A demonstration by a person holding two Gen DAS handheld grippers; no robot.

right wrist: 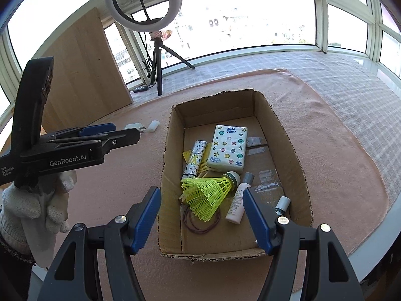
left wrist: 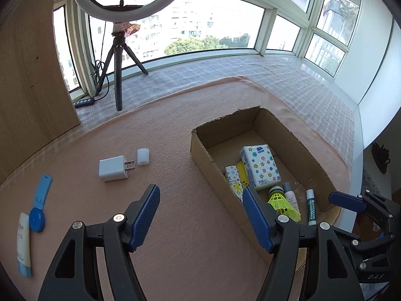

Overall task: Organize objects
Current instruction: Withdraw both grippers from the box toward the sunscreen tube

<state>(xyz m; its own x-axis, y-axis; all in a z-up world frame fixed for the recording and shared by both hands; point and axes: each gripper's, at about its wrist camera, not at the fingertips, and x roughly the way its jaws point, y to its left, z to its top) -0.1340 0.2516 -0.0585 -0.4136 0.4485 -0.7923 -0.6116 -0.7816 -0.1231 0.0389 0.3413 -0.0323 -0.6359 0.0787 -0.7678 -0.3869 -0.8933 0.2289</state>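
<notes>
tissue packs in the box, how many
2. The large star-and-button tissue pack lies flat mid-box; the smaller patterned pack lies just to its left in the right wrist view, over a yellow item. More could be hidden under them.

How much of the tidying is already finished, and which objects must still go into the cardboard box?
Done: the cardboard box already holds the tissue pack, yellow shuttlecock, a small bottle and a lip balm.

In hand: nothing; the left gripper and right gripper are both open and empty.

Left on the cloth: white charger, white cap, blue stand and sunscreen tube.
</notes>
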